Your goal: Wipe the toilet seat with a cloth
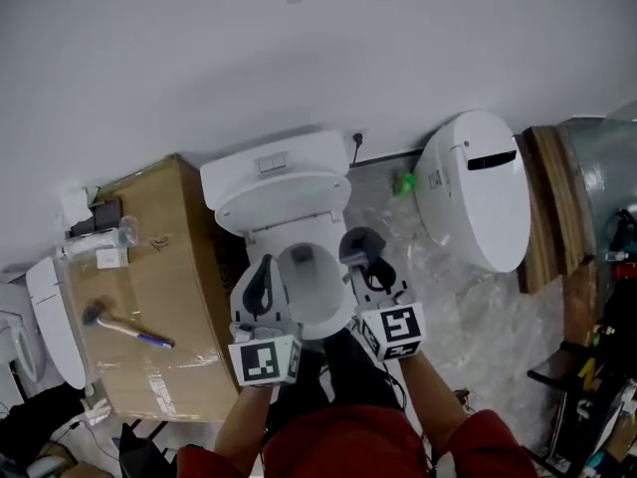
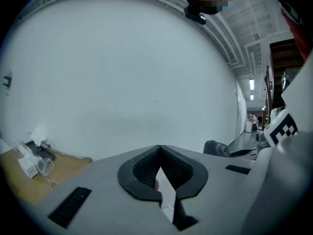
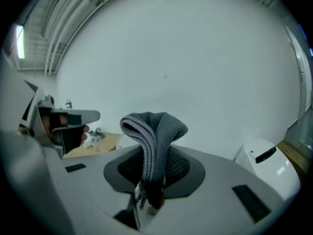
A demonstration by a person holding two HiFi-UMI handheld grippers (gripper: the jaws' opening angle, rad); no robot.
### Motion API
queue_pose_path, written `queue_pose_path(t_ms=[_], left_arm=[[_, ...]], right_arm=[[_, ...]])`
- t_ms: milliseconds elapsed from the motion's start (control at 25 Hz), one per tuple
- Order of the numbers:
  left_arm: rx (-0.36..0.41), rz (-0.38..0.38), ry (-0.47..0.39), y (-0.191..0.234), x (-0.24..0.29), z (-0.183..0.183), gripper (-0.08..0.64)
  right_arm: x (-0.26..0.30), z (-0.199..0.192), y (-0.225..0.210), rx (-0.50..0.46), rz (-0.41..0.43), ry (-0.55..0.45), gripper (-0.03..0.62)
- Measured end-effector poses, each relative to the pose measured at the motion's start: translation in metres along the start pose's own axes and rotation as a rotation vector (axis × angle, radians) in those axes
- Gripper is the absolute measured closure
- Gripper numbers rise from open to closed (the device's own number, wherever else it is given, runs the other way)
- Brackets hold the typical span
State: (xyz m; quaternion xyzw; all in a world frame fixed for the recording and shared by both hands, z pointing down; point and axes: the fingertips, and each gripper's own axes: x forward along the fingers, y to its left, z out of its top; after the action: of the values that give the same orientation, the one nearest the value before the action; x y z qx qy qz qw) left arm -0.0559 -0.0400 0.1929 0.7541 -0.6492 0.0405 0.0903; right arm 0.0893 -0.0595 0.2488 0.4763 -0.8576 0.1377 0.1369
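Note:
A white toilet (image 1: 284,192) stands against the wall, its bowl (image 1: 307,287) straight below me. My right gripper (image 1: 364,252) is shut on a folded grey cloth (image 3: 155,131) that sticks up between its pads; in the head view the cloth (image 1: 360,241) shows over the bowl's right side. My left gripper (image 1: 263,279) hovers over the bowl's left rim with its jaws shut and nothing in them (image 2: 160,153). Both grippers point at the bare white wall, high above the seat.
A cardboard box (image 1: 149,297) stands left of the toilet with a hammer (image 1: 124,327) and small bottles (image 1: 100,242) on it. A second white toilet (image 1: 476,187) lies to the right on plastic sheeting (image 1: 468,307). Wooden boards (image 1: 557,207) lean beyond it.

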Motion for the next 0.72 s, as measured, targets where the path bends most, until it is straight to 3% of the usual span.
queue_pose_path(t_ms=[160,400,720], left_arm=[[0.007,-0.012,-0.001,-0.007,-0.014,0.063,0.548],[0.088,-0.032,-0.12,-0.008,-0.039,0.157,0.548],[0.106,-0.065,-0.279,-0.01,-0.064,0.231,0.548]], right_arm=[[-0.051,0.081,0.011,0.022,-0.012,-0.104,0.515],[-0.095,0.185,0.03,-0.056,-0.02,-0.301,0.515],[-0.121,0.265,0.061,-0.151,-0.025,-0.485,0.515]])
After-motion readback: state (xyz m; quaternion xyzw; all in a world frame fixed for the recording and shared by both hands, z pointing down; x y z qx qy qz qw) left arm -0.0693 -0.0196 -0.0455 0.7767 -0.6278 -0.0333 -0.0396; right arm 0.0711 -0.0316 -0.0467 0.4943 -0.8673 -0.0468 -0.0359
